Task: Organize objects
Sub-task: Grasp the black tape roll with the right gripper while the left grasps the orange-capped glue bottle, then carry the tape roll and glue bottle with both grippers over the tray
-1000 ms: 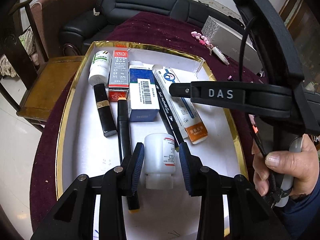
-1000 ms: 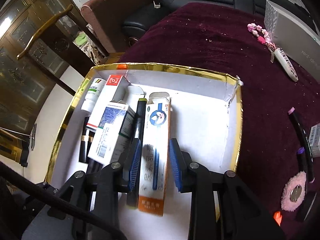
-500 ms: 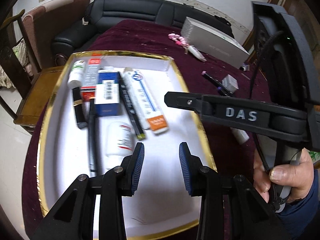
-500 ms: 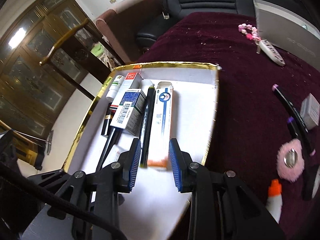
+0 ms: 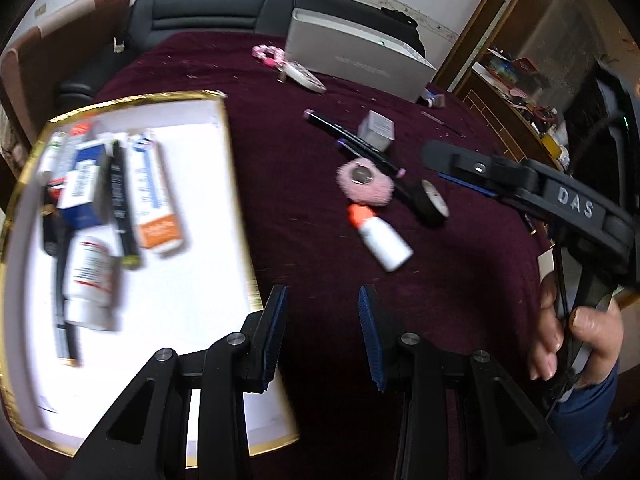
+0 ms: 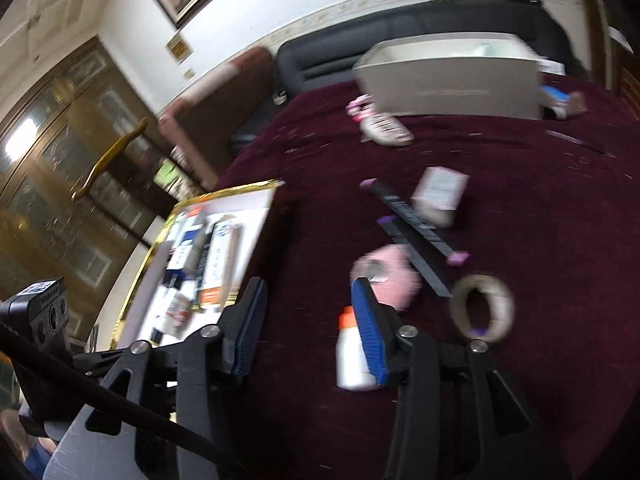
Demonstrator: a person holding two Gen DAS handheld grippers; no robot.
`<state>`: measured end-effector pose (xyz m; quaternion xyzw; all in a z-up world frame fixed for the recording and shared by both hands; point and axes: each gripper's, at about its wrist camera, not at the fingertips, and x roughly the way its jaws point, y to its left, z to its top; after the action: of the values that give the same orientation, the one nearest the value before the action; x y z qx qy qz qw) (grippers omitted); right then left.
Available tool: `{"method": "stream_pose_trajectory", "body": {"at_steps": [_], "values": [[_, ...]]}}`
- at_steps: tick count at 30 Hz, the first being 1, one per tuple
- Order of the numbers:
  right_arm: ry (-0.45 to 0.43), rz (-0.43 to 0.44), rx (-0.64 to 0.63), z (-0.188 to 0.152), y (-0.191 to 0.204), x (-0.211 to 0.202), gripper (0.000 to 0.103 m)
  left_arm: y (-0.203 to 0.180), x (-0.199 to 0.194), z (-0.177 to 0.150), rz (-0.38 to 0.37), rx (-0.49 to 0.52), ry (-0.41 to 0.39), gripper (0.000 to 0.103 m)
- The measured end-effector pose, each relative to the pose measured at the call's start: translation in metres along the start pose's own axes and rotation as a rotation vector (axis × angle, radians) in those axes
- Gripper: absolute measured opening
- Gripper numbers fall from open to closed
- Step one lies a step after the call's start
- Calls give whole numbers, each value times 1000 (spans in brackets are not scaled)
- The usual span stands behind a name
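Observation:
The white tray with a gold rim [image 5: 140, 98] holds several boxes, pens and a white bottle with a red label [image 5: 90, 276]. My left gripper [image 5: 322, 320] is open and empty over the dark red cloth, just right of the tray's edge. My right gripper [image 6: 308, 312] hangs over the cloth with its jaws opening and nothing between them. A white bottle with an orange cap [image 6: 348, 356] lies partly behind its right finger. That bottle [image 5: 380, 236] lies beside a pink puff [image 5: 364, 184].
On the cloth lie a black tape roll [image 5: 432, 200], dark pens [image 5: 352, 140], a small grey box [image 5: 378, 128], a pink charm [image 5: 272, 54] and a long silver box [image 5: 360, 56]. A hand [image 5: 576, 332] holds the right gripper's handle at the right.
Both grippers swung right, from over the tray to over the cloth. The left one left the labelled bottle, and the right one the orange-ended box, in the tray. The right jaws widened.

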<state>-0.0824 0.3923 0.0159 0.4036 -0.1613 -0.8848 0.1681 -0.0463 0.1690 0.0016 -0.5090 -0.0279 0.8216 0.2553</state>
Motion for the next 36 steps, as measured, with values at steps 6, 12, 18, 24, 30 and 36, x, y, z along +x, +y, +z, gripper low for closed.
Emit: {"method": "stream_pose_trajectory", "body": {"at_steps": [6,12,18,24,30,36], "values": [[-65,-63,82,-10,-59,-9,45,-30,37,15,-32,-96,62,31],[-51,-67,132,-10,-89,-12,48,-53,73,32,96,-105,93,31],[-52,-95,139,-11,-95,-12,60,-66,98,31,206,5,82,36],[24,-163,91,-18,-95,10,60,-57,88,12,185,89,-13,22],[59,-205,43,-27,-93,30,60,-63,89,3,227,162,-79,22],[48,-196,28,-29,-88,25,57,-64,90,2,223,192,-128,22]]}}
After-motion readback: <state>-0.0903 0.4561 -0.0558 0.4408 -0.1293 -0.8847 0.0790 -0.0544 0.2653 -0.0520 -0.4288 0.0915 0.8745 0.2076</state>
